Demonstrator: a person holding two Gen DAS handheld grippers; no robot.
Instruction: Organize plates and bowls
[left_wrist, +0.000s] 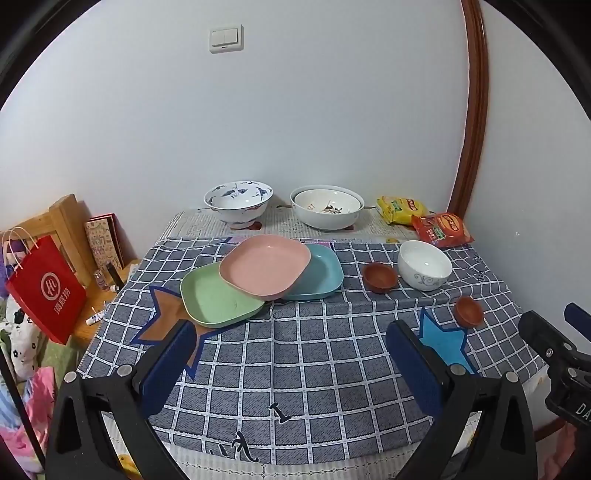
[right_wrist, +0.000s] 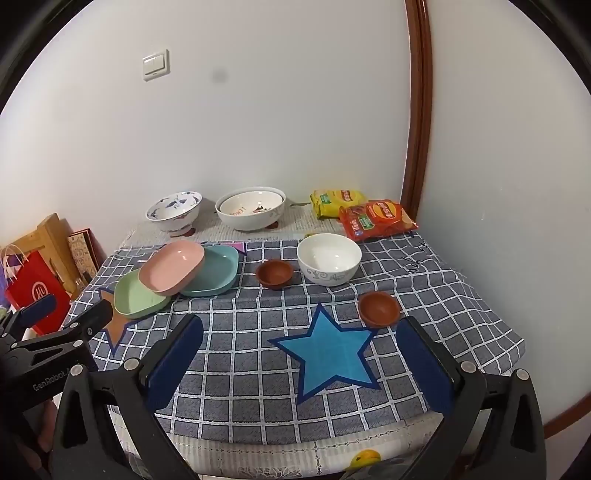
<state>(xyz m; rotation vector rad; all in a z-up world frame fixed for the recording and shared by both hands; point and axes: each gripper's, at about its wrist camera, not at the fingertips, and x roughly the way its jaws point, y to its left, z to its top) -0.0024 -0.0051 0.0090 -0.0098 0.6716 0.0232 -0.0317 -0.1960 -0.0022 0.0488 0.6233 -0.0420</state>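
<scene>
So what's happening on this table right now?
Nothing is held yet. Both handheld tools, left and right, hang open above the near edge of the checked cloth. Three plates sit in a loose overlapping pile: pink resting on green and teal. A white bowl and two small brown bowls stand apart; two larger bowls sit by the wall.

The pink plate (left_wrist: 264, 269) covers a good chunk of the green plate (left_wrist: 212, 301) and teal plate (left_wrist: 321, 275). Snack bag (right_wrist: 373, 219) print's too tiny to read.
</scene>
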